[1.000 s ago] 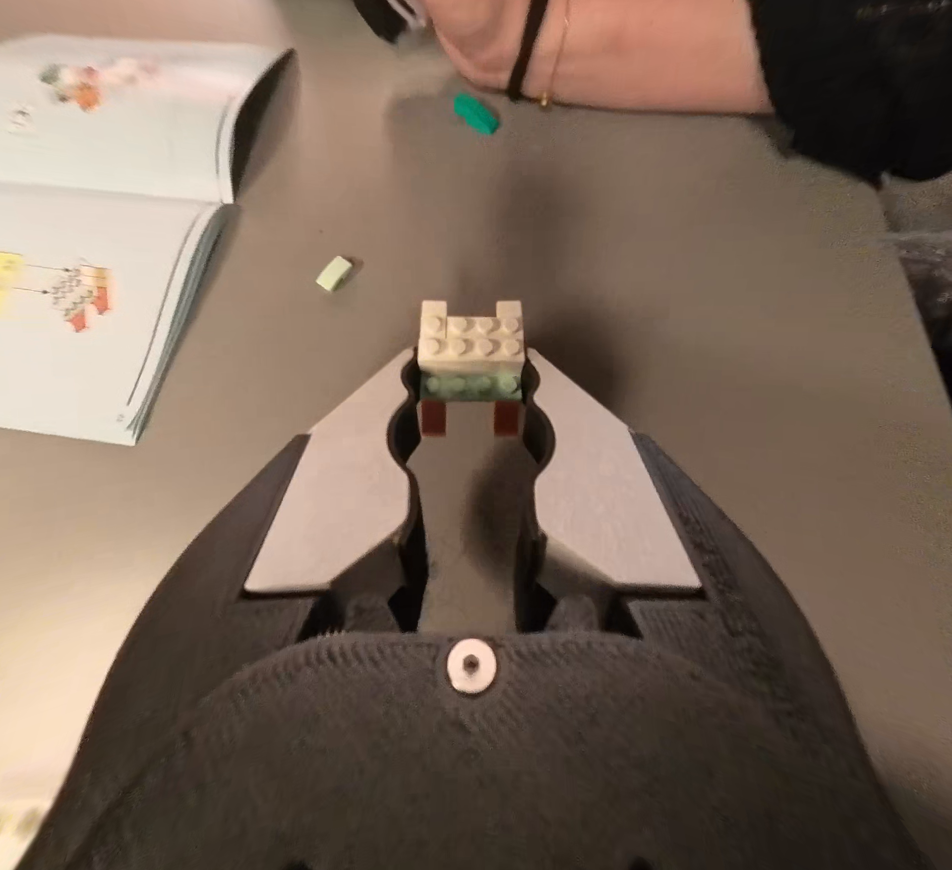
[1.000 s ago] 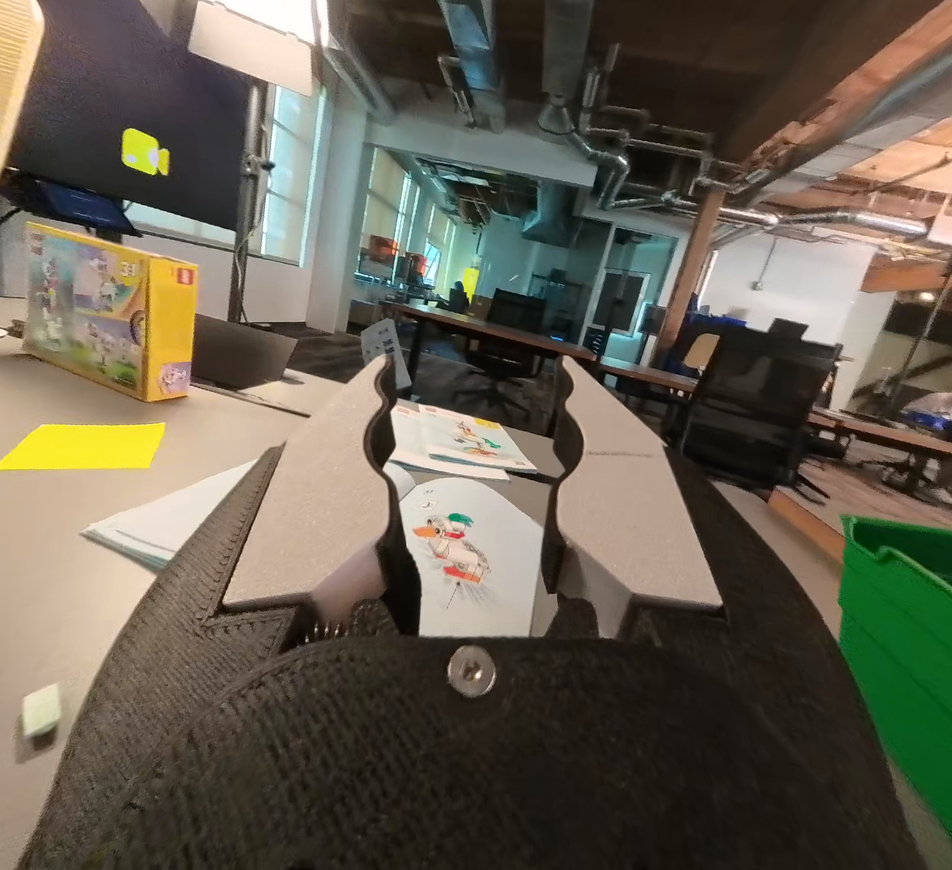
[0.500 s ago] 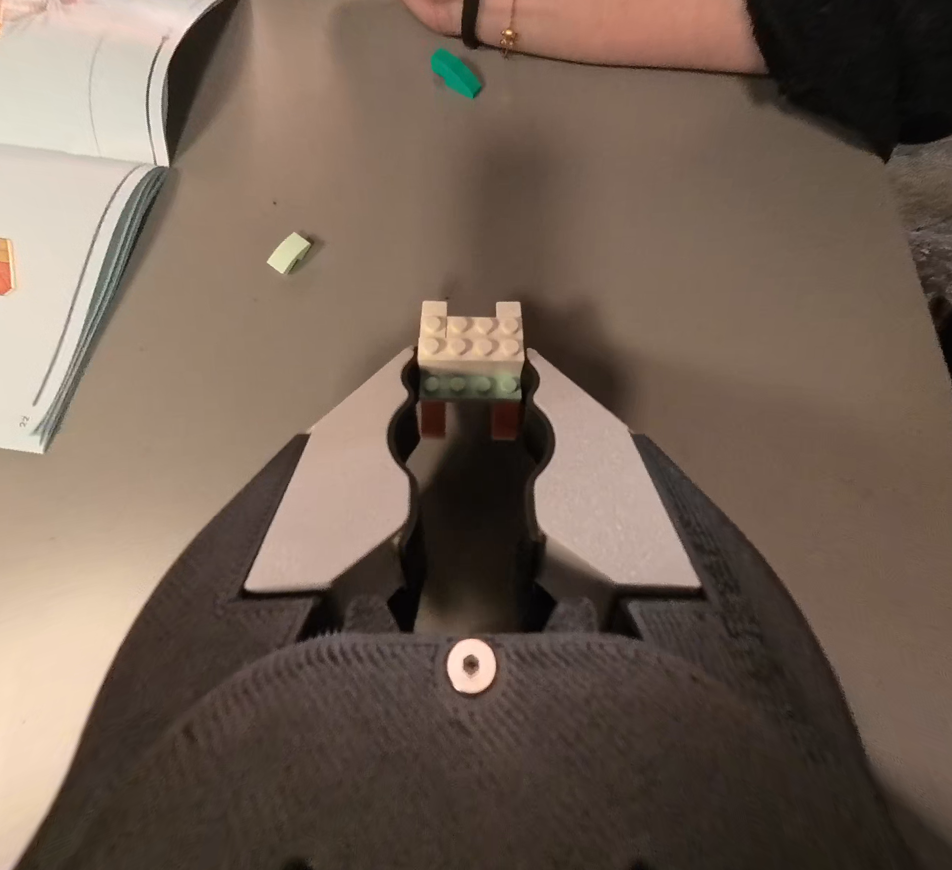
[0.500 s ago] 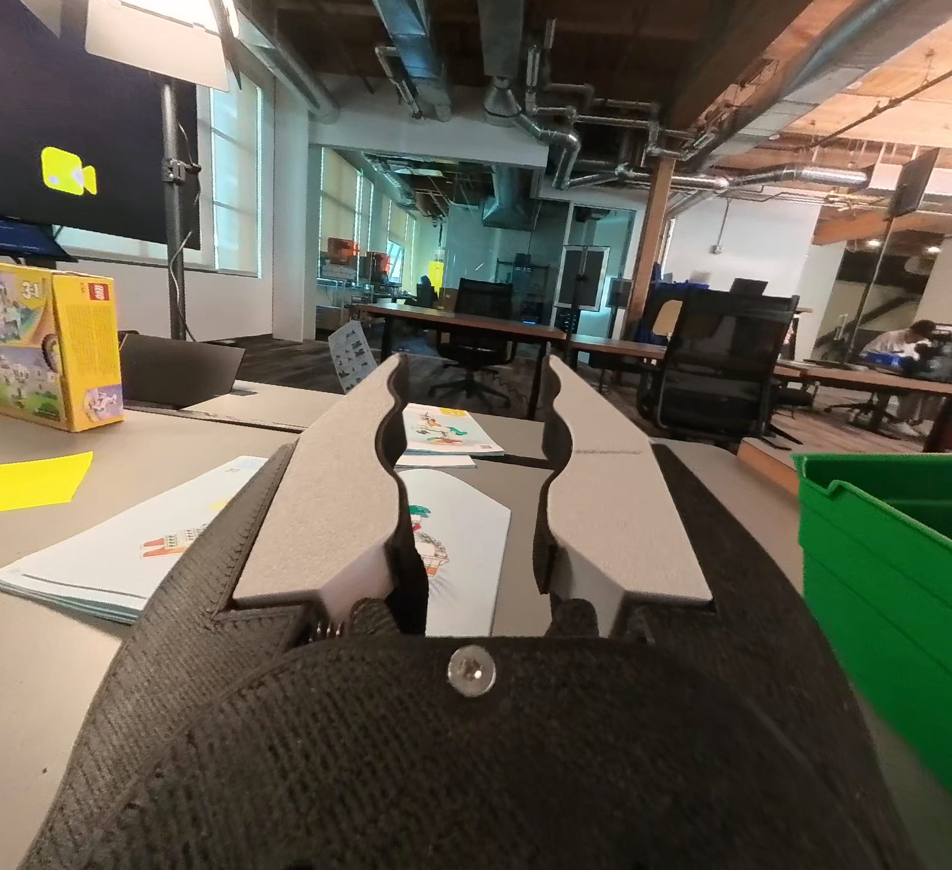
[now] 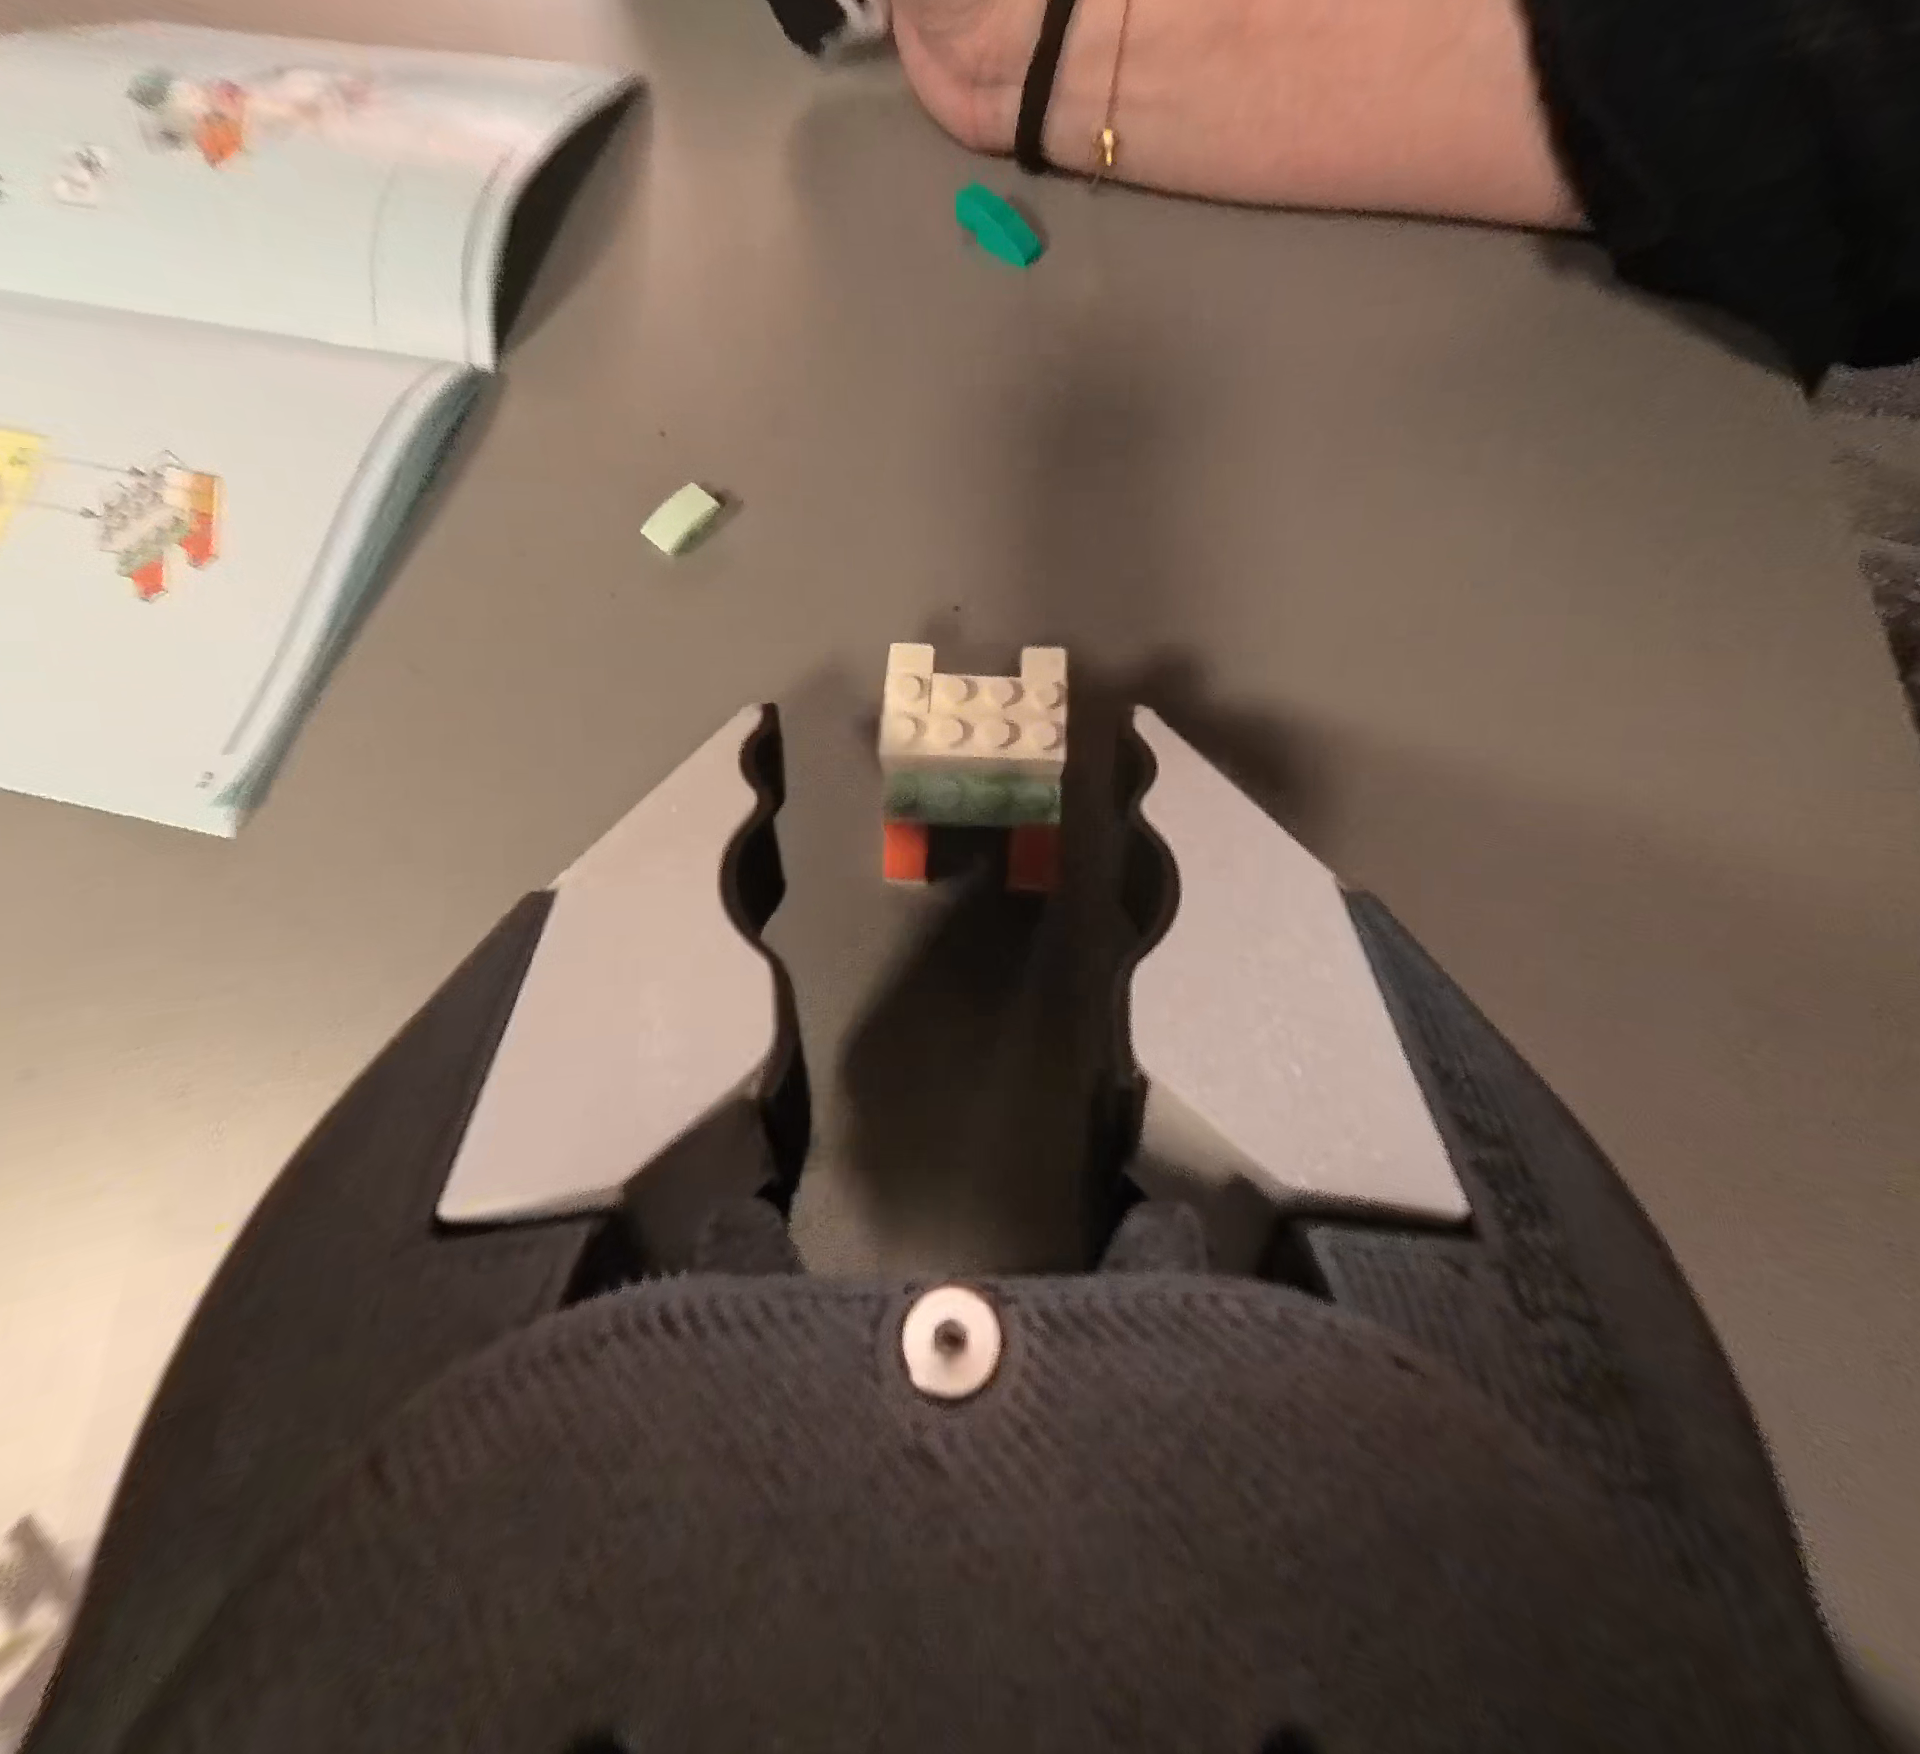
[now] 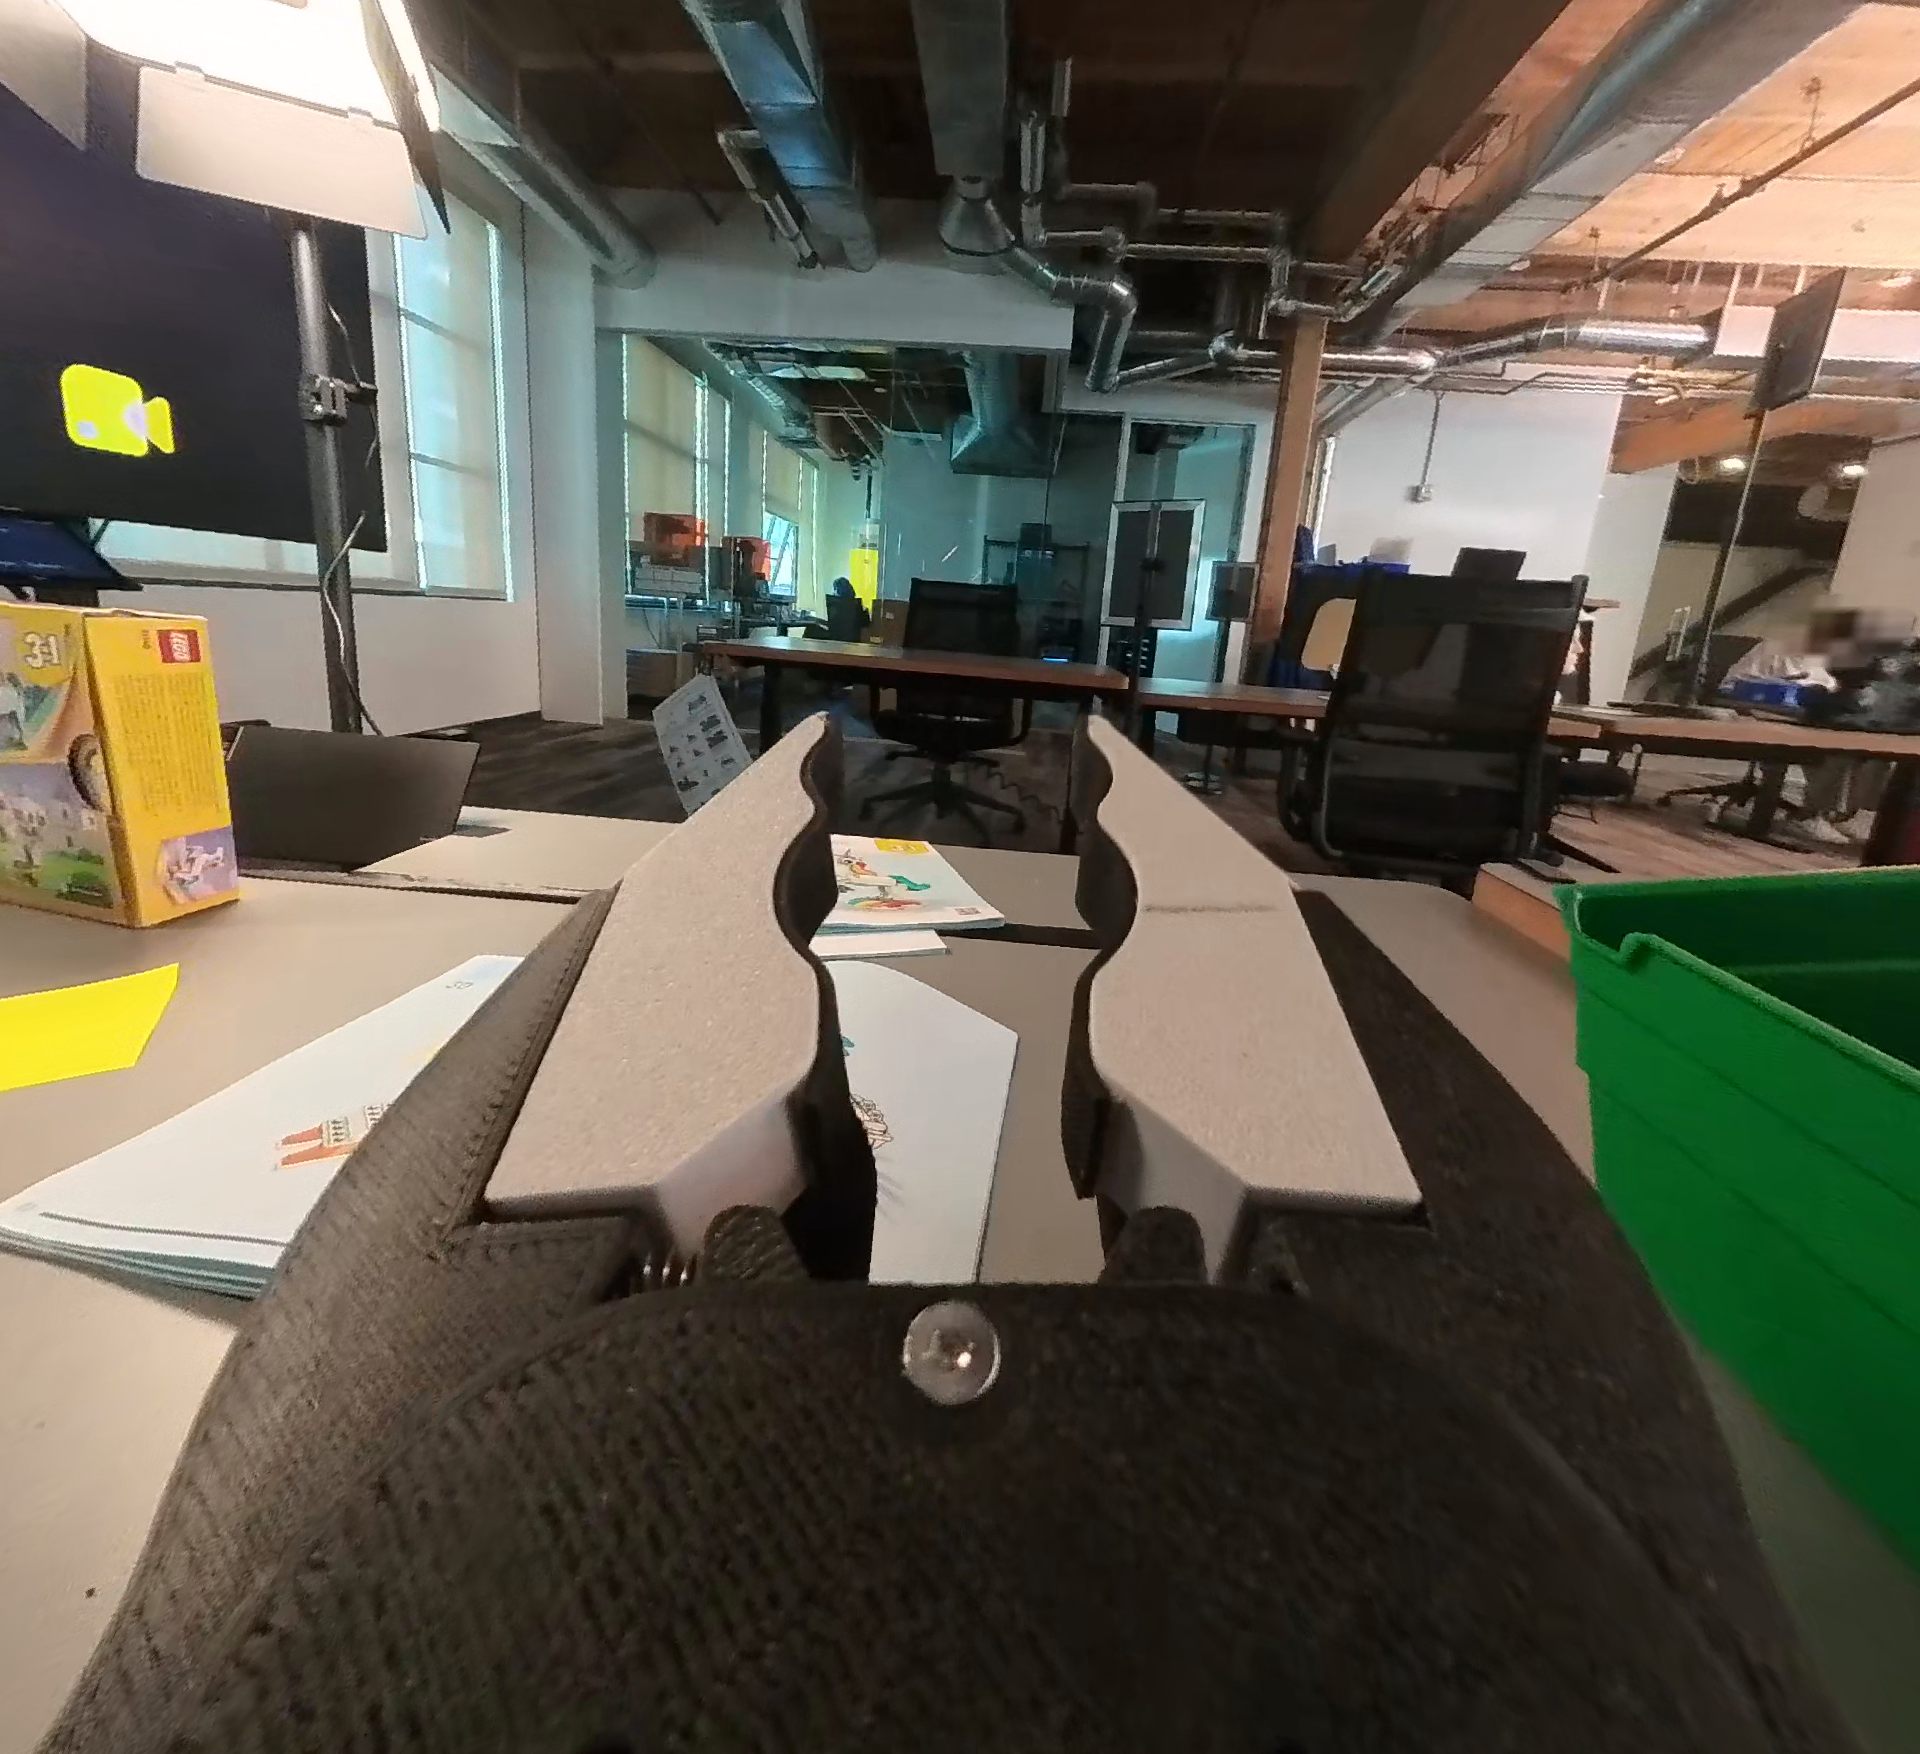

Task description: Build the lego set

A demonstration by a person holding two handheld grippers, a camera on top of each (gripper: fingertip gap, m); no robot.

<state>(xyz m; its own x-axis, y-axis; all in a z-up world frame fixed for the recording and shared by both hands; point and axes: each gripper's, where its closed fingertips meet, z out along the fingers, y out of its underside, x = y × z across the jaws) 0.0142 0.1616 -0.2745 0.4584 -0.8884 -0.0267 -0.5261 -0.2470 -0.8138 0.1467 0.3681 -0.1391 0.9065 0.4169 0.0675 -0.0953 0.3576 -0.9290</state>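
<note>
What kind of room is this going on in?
Most likely an open-plan office or workshop loft: long desks with black office chairs, bare ducts under a wooden ceiling, and a dark monitor beside the grey work table.

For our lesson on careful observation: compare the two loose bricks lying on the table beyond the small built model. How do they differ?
The dark green brick is a deep, saturated green; the pale green brick is a washed-out mint. The dark one lies farther from the built model, near the person's wrist; the pale one lies nearer, towards the open instruction booklet. Both are small, loose and untouched.
</note>
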